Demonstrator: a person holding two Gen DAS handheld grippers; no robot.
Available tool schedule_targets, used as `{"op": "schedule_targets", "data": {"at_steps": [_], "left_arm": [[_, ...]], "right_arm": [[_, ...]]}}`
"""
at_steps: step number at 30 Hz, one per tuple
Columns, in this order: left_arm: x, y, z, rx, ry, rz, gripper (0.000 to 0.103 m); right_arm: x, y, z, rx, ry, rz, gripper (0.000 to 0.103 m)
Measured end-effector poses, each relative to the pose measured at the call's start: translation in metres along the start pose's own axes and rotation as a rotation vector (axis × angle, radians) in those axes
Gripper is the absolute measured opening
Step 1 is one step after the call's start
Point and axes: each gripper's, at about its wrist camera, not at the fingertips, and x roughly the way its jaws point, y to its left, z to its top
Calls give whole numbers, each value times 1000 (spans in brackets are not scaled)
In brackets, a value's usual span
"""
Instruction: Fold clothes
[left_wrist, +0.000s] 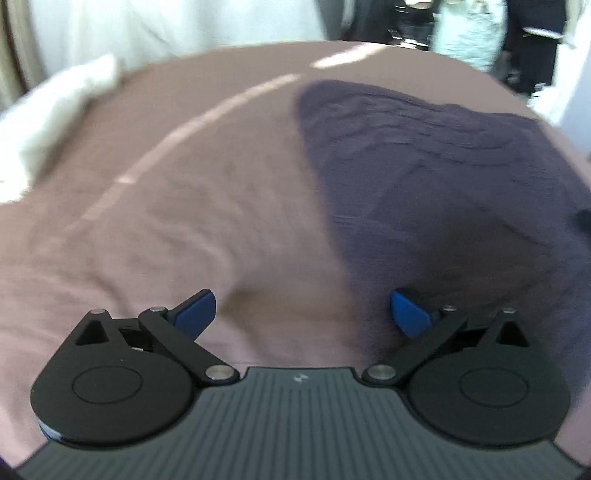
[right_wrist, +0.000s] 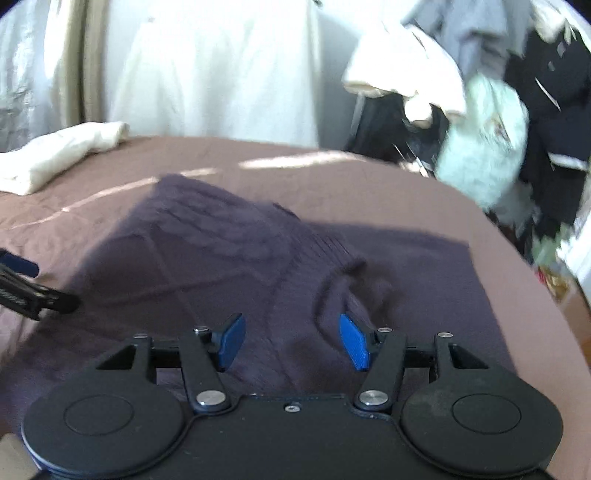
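Note:
A dark purple knit sweater (left_wrist: 436, 173) lies on a brown bedspread (left_wrist: 147, 206), partly folded over itself. My left gripper (left_wrist: 303, 314) is open wide above the sweater's left edge, nothing between its blue pads. In the right wrist view the sweater (right_wrist: 229, 251) shows a folded flap and a ribbed neck opening. My right gripper (right_wrist: 291, 341) hangs open over the sweater's front part, its blue pads apart and not pressing on the cloth. The left gripper's finger (right_wrist: 22, 280) shows at that view's left edge.
A folded cream garment (right_wrist: 62, 155) lies at the bed's far left corner. White curtains (right_wrist: 207, 66) hang behind the bed. A heap of mixed clothes (right_wrist: 480, 110) stands beyond the bed's right side. Sunlit stripes cross the bedspread.

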Motion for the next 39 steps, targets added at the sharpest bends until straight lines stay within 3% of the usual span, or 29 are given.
{"op": "schedule_targets", "data": {"at_steps": [1, 2, 5, 7, 9, 12, 14, 16, 20, 21, 23, 24, 27, 31, 34, 36, 39], "left_arm": [[1, 3, -2, 18, 5, 79, 77], [2, 8, -4, 17, 11, 124, 69], [2, 48, -3, -192, 44, -114, 67], [-6, 68, 2, -331, 14, -284, 67], [-19, 69, 8, -332, -64, -351, 67], [-32, 62, 11, -286, -147, -439, 67], [-33, 57, 9, -271, -151, -512, 66], [-28, 51, 8, -272, -127, -575, 63], [-12, 36, 6, -232, -97, -567, 63], [-7, 33, 5, -220, -90, -554, 63], [5, 38, -2, -248, -54, -557, 63], [11, 43, -5, -272, -34, -564, 63], [19, 55, -12, -358, 3, -620, 63], [11, 61, -12, -354, -35, -643, 63], [6, 65, -11, -341, -62, -624, 63], [8, 72, -14, -382, -45, -636, 63], [12, 85, -18, -468, -9, -669, 68]], "right_arm": [[-4, 6, 4, -21, -11, 24, 63], [-5, 9, 8, -26, -13, 46, 66], [2, 9, 24, 56, 13, 163, 66], [18, 5, 39, 160, 70, 288, 67], [46, 2, 58, 280, 170, 431, 67], [101, 0, 80, 408, 319, 545, 68], [130, 5, 90, 411, 381, 521, 68], [147, 17, 96, 352, 377, 493, 68], [181, 32, 94, 386, 371, 482, 79], [188, 35, 91, 405, 362, 481, 72], [183, 56, 91, 282, 304, 433, 56], [179, 68, 93, 206, 275, 416, 30], [162, 78, 91, 224, 203, 482, 21], [142, 84, 104, 277, 145, 573, 20], [150, 94, 110, 267, 199, 501, 23], [155, 99, 104, 246, 232, 479, 37], [133, 83, 92, 314, 230, 564, 53]]}}
